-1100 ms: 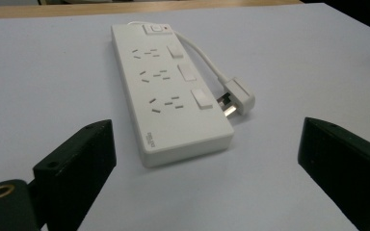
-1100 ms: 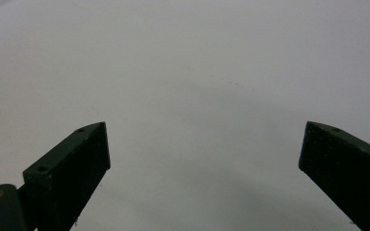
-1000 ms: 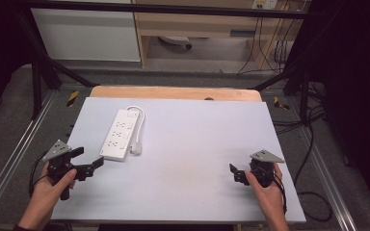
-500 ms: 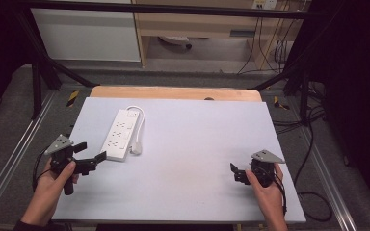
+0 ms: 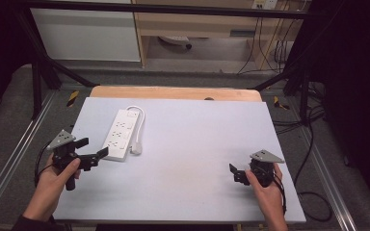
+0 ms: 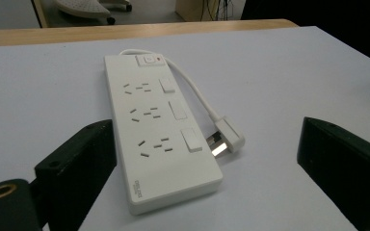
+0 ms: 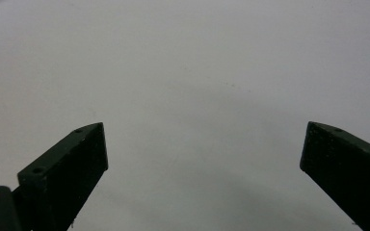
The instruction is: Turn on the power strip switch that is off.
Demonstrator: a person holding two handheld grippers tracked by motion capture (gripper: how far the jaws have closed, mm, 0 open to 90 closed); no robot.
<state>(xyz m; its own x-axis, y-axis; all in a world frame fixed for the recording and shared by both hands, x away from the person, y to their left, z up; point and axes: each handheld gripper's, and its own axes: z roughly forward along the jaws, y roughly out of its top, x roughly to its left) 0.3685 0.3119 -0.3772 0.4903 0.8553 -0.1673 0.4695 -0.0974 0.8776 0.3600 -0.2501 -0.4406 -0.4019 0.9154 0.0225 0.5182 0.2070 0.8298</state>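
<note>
Left gripper [image 5: 92, 150]: jaws wide, aimed at the strip's near end, likely to straddle it.
White plastic 3-socket power strip [image 6: 159, 125]: flat on grey table [image 5: 197, 144], far-left.
Right gripper [image 5: 235, 174]: jaws wide, idle.

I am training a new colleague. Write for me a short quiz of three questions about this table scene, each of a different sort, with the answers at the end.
1. True or false: the left hand-held gripper is shut on the power strip.
2. Multiple choice: where does the plug of the white cable lie? A) on the table beside the strip; B) pushed into a socket; C) between the jaws of the right hand-held gripper.
3. Fill in: the strip has ___ rows of sockets.

Key: 1. False; its jaws stand open near the strip's near end. 2. A. 3. Three.
</note>
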